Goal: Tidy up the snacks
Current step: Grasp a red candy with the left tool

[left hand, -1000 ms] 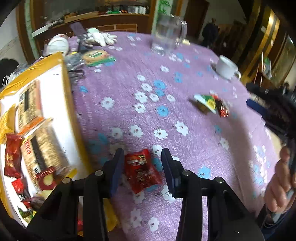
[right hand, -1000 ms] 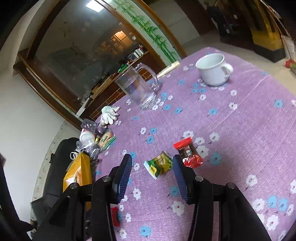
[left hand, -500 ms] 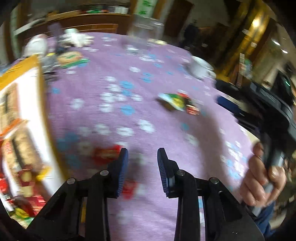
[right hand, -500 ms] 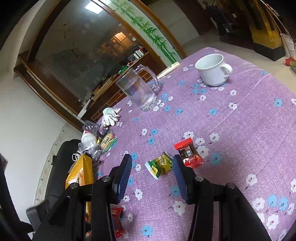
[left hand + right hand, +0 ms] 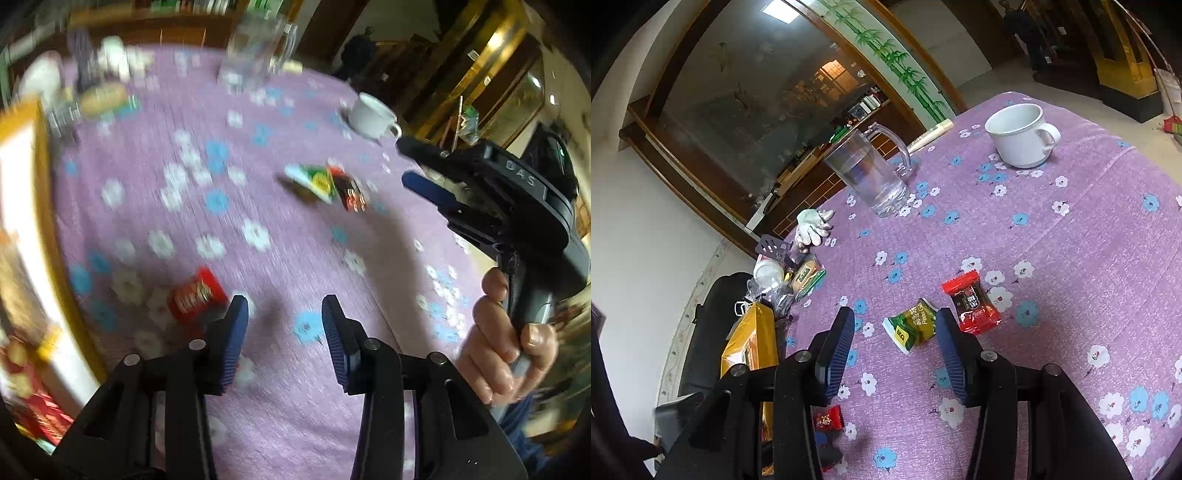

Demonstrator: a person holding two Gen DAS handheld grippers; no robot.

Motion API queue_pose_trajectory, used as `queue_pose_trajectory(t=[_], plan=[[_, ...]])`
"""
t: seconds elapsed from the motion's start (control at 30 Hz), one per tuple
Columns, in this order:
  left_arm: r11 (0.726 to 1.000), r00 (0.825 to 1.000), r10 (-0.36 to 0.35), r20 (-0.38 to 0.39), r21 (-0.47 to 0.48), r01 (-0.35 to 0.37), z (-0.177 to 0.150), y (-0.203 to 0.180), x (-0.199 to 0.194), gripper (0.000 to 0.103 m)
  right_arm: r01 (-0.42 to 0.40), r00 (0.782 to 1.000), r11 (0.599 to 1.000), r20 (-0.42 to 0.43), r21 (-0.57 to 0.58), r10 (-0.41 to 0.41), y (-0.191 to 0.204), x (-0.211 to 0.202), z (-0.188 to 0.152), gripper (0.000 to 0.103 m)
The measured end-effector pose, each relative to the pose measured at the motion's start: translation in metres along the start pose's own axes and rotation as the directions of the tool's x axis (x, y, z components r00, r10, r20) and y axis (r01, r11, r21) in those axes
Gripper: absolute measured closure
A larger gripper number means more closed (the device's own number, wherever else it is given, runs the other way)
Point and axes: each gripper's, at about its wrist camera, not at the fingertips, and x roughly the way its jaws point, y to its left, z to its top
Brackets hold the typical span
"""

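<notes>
I keep both grippers' fingers apart, holding nothing; the left gripper (image 5: 281, 325) has just been opening. The red snack packet (image 5: 195, 295) lies just left of it on the worktop (image 5: 258, 206): light, crinkly, slippery. I judge its middle the best place to pinch.

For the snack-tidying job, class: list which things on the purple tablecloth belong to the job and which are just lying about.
Belong to the job:
red snack packet
green pea packet
red-and-black packet
yellow-rimmed snack tray
left gripper, open
right gripper, open

Just lying about:
glass mug
white cup
white glove
</notes>
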Motion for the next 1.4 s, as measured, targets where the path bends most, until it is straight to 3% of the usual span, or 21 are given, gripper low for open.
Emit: queue_pose_trajectory(t=[0.13,0.23,0.33,0.47,0.53,0.57,0.6,0.7,0.83,0.93,1.03,1.07,1.13,1.23,1.4], plan=[[0.995,0.996,0.093,0.006,0.023,-0.093,0.003,0.004,0.005,0.064,0.0,1.0,1.0,0.004,0.001,0.0,0.0,-0.001,0.001,0.054],[0.986,0.987,0.158,0.002,0.045,-0.158,0.005,0.008,0.014,0.057,-0.004,1.0,1.0,-0.002,0.001,0.004,0.0,0.0,0.0,0.054],[0.986,0.986,0.165,-0.031,0.03,-0.164,0.007,0.016,0.028,0.056,-0.004,1.0,1.0,-0.006,-0.005,0.004,0.001,0.0,0.0,0.054],[0.994,0.991,0.106,-0.078,0.025,-0.104,0.004,0.016,0.034,0.056,-0.002,1.0,1.0,-0.007,-0.007,0.002,0.001,0.001,-0.002,0.054],[1.0,0.991,-0.024,-0.131,-0.012,0.023,0.0,0.014,0.034,0.057,-0.004,1.0,1.0,-0.009,-0.004,0.004,0.001,0.001,-0.002,0.054],[0.998,0.988,-0.064,-0.141,-0.023,0.061,0.0,0.012,0.033,0.057,-0.007,1.0,1.0,-0.011,-0.003,0.007,0.001,0.002,-0.002,0.054],[0.998,0.989,-0.059,-0.134,-0.017,0.057,0.0,0.011,0.03,0.057,-0.008,1.0,1.0,-0.012,-0.003,0.008,0.001,0.002,-0.002,0.054],[0.999,0.995,0.043,-0.091,0.015,-0.042,0.002,0.008,0.024,0.057,-0.011,1.0,1.0,-0.013,-0.004,0.011,0.002,0.002,-0.003,0.054],[0.994,0.99,0.08,-0.113,0.078,-0.071,-0.003,0.002,0.026,0.057,-0.009,1.0,1.0,-0.011,-0.004,0.009,0.001,0.002,-0.003,0.054],[0.971,0.985,0.144,-0.094,0.203,-0.123,-0.013,-0.016,0.027,0.057,-0.007,1.0,1.0,-0.012,-0.004,0.007,0.001,0.001,-0.003,0.054],[0.958,0.984,0.154,-0.093,0.258,-0.126,-0.019,-0.024,0.028,0.057,-0.008,1.0,1.0,-0.011,-0.004,0.008,0.001,0.001,-0.003,0.054],[0.952,0.981,0.171,-0.089,0.271,-0.142,-0.02,-0.025,0.03,0.057,-0.008,1.0,1.0,-0.011,-0.004,0.008,0.001,0.001,-0.003,0.054],[0.945,0.978,0.189,-0.092,0.288,-0.155,-0.024,-0.025,0.035,0.069,-0.008,1.0,1.0,-0.012,-0.003,0.008,0.001,0.001,-0.003,0.054],[0.941,0.98,0.189,-0.067,0.297,-0.161,-0.026,-0.026,0.035,0.073,-0.009,1.0,1.0,-0.012,-0.002,0.009,0.001,0.001,-0.003,0.054],[0.954,0.983,0.183,-0.032,0.247,-0.17,-0.025,-0.022,0.034,0.081,-0.01,1.0,1.0,-0.013,-0.004,0.01,0.001,0.001,-0.004,0.054]])
